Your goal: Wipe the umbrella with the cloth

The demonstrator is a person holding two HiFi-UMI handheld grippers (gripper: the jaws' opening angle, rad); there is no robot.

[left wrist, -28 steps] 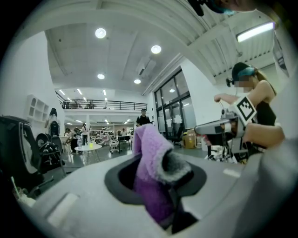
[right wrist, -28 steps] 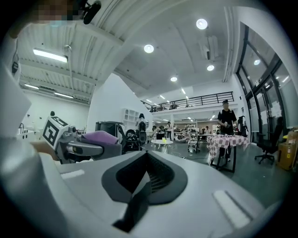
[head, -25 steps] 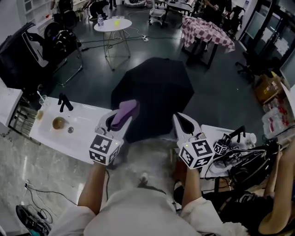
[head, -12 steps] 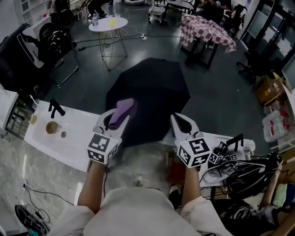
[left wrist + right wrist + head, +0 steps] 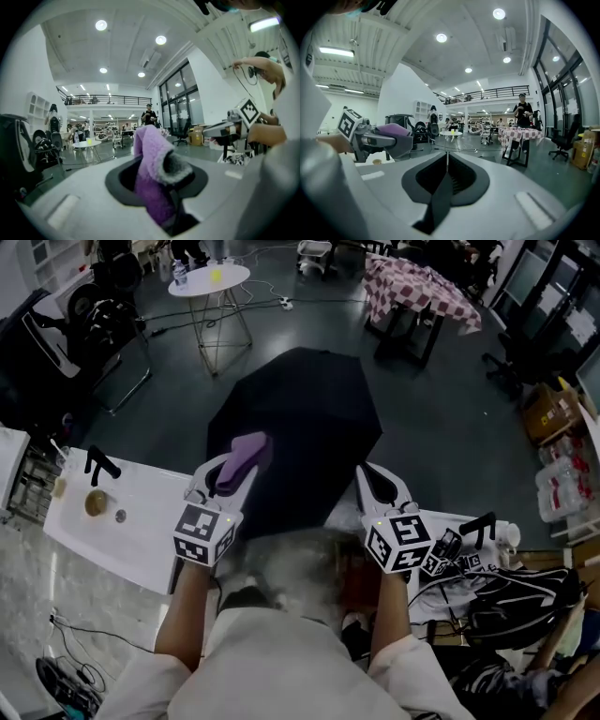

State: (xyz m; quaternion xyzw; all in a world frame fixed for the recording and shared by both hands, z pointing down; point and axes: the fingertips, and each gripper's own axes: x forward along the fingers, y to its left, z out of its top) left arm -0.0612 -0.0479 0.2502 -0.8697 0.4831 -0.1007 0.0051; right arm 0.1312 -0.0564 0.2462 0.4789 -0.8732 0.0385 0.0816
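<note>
Your left gripper (image 5: 228, 482) grips the purple cloth (image 5: 242, 454) between its jaws. Your right gripper (image 5: 372, 480) has its jaws pressed together, holding nothing. The open black umbrella (image 5: 300, 409) lies at 12 o'clock, just beyond both.

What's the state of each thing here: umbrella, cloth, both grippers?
umbrella: open, canopy up, on the floor.
purple cloth: bunched, clamped in the left gripper, sticking out past its tips.
left gripper: shut on the purple cloth.
right gripper: shut, nothing between its jaws.
</note>
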